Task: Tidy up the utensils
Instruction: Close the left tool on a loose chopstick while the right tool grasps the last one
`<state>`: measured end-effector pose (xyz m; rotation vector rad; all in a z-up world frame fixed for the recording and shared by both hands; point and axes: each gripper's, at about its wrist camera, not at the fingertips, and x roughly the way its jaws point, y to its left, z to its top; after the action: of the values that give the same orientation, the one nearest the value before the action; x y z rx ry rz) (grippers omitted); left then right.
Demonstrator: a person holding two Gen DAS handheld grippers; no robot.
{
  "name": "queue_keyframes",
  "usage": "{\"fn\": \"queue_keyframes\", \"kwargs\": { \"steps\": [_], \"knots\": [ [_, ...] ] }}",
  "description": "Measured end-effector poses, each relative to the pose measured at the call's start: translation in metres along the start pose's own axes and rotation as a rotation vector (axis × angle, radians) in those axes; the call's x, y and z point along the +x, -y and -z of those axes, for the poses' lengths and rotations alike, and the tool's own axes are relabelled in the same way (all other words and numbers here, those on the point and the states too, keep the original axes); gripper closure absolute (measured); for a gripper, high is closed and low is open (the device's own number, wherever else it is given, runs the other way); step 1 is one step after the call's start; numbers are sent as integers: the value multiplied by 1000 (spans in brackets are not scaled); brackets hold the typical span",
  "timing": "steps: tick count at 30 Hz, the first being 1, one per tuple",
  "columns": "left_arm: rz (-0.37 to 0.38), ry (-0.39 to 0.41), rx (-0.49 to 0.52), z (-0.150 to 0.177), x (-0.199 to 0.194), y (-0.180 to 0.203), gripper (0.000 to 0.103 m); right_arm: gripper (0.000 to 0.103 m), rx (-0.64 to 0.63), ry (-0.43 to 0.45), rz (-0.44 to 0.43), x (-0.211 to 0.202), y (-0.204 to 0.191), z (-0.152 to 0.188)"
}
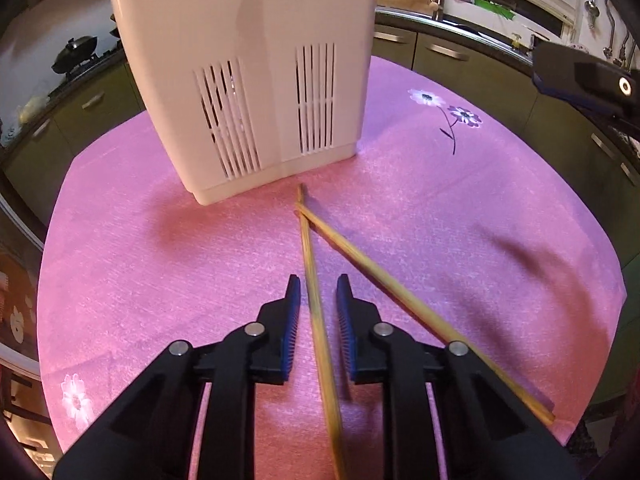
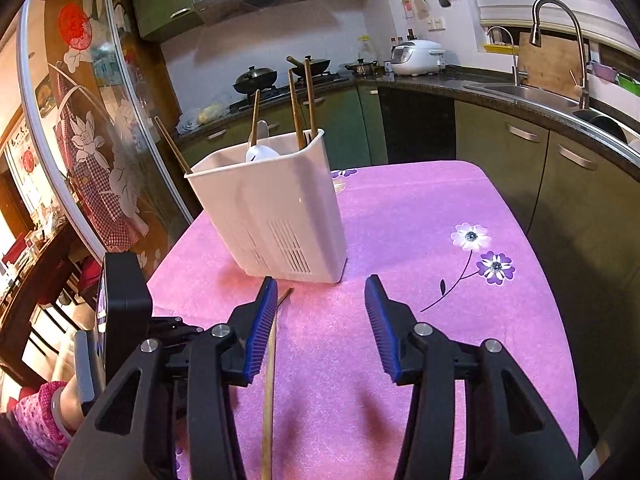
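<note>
A pink, flower-printed cloth (image 1: 420, 208) is covering the worktop, which is standing in a kitchen with green cabinets (image 2: 516, 148), a dark counter with a steel sink and tall tap (image 2: 560, 40), pans on a stove (image 2: 256, 78) and a white rice cooker (image 2: 418, 57).

A white plastic utensil caddy with slotted sides (image 1: 256, 80) is sitting upright on the cloth, holding several wooden handles and a white spoon (image 2: 262, 152).

Just in front of the caddy, two slim bamboo chopsticks are lying on the cloth, crossing near their far tips. The first chopstick (image 1: 316, 304) is running straight back between the blue pads of the left claw (image 1: 318, 292); the pads are standing close on either side of it, a thin gap showing on each side, so they are not pressing on it. The second chopstick (image 1: 400, 284) is angling off to the right, passing under that claw's right finger.

The right claw (image 2: 321, 294) is hanging open above the cloth with nothing between its pads; a chopstick is lying below its left finger.
</note>
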<state>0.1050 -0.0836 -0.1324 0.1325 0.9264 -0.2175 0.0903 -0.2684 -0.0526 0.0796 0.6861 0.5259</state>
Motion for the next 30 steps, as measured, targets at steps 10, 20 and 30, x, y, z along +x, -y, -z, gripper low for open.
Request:
{"fn": "queue_keyframes", "kwargs": {
  "steps": [10,20,30],
  "knots": [
    [12,6,-21,8,-7,-8,97,57,-108,-191,-32,45,-30,23],
    [-25,42,-76,17,-29,-30,97,58,-239,-334,-33,102,-69,44],
    [-20,60,-97,12,-33,-33,97,78,-284,-421,23,130,-78,46]
  ]
}}
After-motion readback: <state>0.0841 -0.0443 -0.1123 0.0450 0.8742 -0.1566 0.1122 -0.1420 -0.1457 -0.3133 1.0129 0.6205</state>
